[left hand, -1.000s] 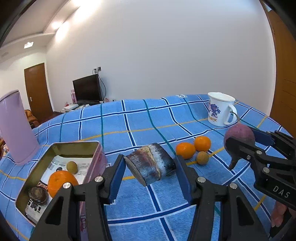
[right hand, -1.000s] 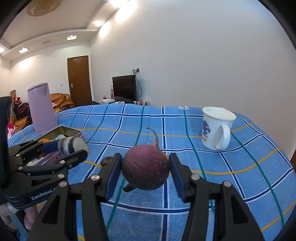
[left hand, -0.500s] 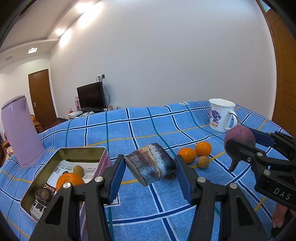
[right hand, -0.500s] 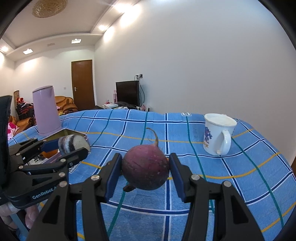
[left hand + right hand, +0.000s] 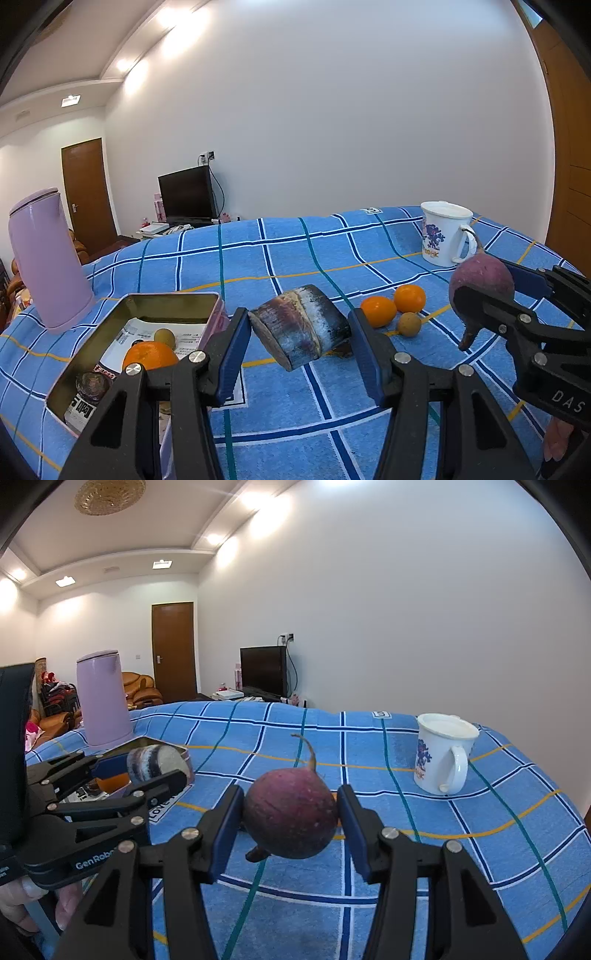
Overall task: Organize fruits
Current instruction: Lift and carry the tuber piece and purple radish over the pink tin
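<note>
Left wrist view: the left gripper (image 5: pixel 300 341) is clamped on a dark cut stalk piece (image 5: pixel 301 326), held above the blue checked cloth (image 5: pixel 295 258) just right of the open tin (image 5: pixel 138 332); two oranges (image 5: pixel 393 304) lie further right. Right wrist view: the right gripper (image 5: pixel 291 821) grips a purple radish (image 5: pixel 291 814) above the cloth, with the white mug (image 5: pixel 441 757) far right.
</note>
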A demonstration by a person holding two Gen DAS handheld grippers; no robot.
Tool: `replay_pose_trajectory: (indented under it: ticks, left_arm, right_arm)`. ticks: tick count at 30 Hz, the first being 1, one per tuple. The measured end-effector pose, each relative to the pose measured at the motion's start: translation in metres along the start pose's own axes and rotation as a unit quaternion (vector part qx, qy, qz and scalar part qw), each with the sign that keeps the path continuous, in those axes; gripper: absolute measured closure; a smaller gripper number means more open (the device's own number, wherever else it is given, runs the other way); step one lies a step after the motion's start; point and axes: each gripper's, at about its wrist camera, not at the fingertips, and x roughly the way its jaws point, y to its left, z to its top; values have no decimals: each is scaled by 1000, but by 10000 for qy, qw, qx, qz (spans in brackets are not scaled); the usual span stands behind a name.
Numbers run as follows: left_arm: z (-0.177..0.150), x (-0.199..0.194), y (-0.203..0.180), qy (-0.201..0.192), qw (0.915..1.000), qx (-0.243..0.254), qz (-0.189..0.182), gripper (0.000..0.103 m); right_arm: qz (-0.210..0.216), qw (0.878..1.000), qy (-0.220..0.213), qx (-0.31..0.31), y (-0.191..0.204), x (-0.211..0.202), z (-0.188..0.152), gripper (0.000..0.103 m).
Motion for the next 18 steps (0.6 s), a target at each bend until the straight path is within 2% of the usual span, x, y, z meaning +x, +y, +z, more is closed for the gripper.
replay_pose_trajectory:
  ticks: [18]
  left_arm:
    - [-3,0,10,80,9997,-147,160,47]
  right_arm:
    - [110,9999,53,8,7,3,0,48]
